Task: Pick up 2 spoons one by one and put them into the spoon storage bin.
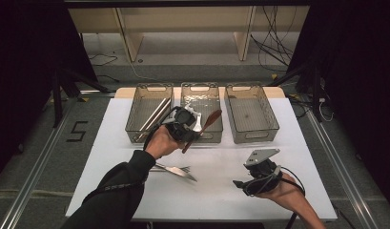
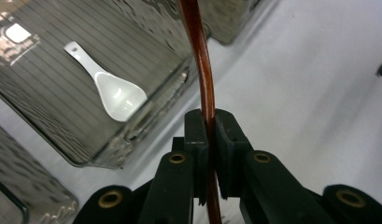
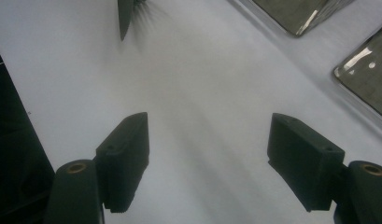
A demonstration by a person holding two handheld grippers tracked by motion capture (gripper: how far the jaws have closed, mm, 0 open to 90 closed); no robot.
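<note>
A white table (image 1: 221, 191) carries three clear smoky plastic bins in a row along its far edge. The left bin (image 1: 137, 125) holds metal chopsticks (image 1: 153, 116) lying lengthwise. The right bin (image 1: 273, 125) looks bare inside, apart from a faint dark mark on its floor. The middle bin (image 1: 216, 134) holds a white ceramic soup spoon (image 2: 108, 85) — bowl toward the near wall, handle pointing away. On the near left part of the table lie a knife (image 1: 179, 171) and a fork (image 1: 169, 167) — just beside each other, seemingly crossed. Behind the table stand pale wooden furniture legs (image 1: 131, 40) and loose black cables (image 1: 273, 43). A "5" (image 1: 77, 131) is marked on the grey floor to the left.
</note>
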